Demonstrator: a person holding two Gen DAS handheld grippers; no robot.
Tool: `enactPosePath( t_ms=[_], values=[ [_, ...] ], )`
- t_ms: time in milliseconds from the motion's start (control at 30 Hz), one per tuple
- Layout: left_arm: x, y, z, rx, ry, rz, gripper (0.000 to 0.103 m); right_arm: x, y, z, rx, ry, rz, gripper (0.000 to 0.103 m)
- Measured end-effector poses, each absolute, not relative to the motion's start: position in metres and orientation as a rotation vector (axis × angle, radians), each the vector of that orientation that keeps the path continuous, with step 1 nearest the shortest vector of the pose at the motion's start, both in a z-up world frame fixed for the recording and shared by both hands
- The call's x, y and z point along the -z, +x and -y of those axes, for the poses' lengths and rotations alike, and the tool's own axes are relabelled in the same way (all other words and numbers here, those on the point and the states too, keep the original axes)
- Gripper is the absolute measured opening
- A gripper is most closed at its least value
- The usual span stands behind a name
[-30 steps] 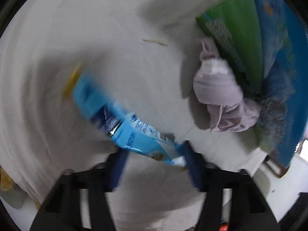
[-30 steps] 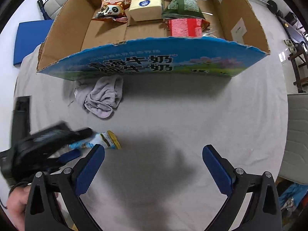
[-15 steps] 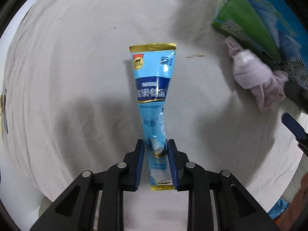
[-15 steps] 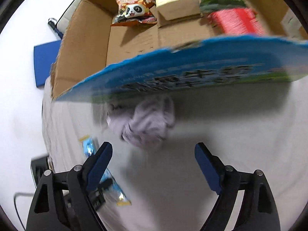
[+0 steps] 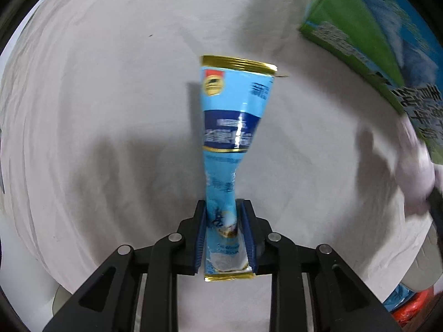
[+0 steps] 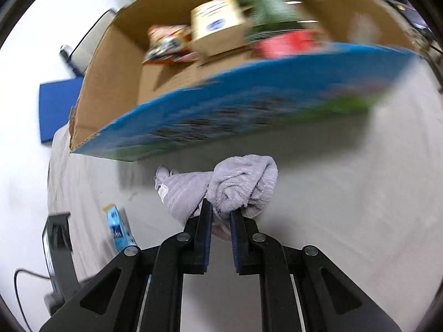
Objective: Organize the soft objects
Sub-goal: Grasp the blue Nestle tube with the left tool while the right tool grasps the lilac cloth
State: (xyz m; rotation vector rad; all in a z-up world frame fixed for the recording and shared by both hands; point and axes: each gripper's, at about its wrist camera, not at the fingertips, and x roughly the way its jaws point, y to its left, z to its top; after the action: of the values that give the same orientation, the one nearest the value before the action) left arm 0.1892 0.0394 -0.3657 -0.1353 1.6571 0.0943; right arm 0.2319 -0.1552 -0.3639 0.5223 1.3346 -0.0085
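My left gripper (image 5: 224, 215) is shut on the lower end of a long light-blue pouch (image 5: 231, 127) with gold seams, holding it above the grey cloth-covered table (image 5: 110, 110). My right gripper (image 6: 221, 210) is shut on a crumpled lilac towel (image 6: 238, 182) just in front of the open cardboard box (image 6: 116, 91). The towel shows blurred at the right edge of the left wrist view (image 5: 415, 171). The pouch shows small at the lower left of the right wrist view (image 6: 119, 227).
The box with a blue and green printed front wall (image 6: 249, 110) holds a panda snack bag (image 6: 169, 44), a cream tissue pack (image 6: 218, 25), a green bag (image 6: 271, 16) and a red pack (image 6: 288, 44). A blue mat (image 6: 58, 105) lies on the floor at the left.
My right gripper moved in and shut on the lilac towel. My left gripper closed on the blue pouch and has raised it nearer the box.
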Motion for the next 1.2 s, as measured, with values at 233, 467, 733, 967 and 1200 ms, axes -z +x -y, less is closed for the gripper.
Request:
enactPosePath(
  t_ms=[233, 467, 733, 967, 1200],
  values=[
    [0.364, 0.168, 0.026, 0.086, -0.017, -1.65, 0.02, 0.36, 0.139, 0.23, 0.198, 0.679, -1.37, 0.013],
    [0.375, 0.144, 0.086, 0.257, 0.185, -1.649, 0.02, 0.4, 0.098, 0.267, 0.187, 0.806, -1.496, 0.021],
    [0.389, 0.153, 0.035, 0.234, -0.14, -1.73, 0.029, 0.362, 0.125, 0.253, 0.04, 0.291, -1.577, 0.069],
    [0.405, 0.164, -0.007, 0.203, -0.4, -1.775, 0.031, 0.394, 0.169, 0.194, -0.209, -0.166, -1.715, 0.07],
    [0.394, 0.168, 0.013, 0.189, -0.205, -1.737, 0.036, 0.428, 0.182, 0.177, -0.309, -0.007, -1.84, 0.071]
  ],
)
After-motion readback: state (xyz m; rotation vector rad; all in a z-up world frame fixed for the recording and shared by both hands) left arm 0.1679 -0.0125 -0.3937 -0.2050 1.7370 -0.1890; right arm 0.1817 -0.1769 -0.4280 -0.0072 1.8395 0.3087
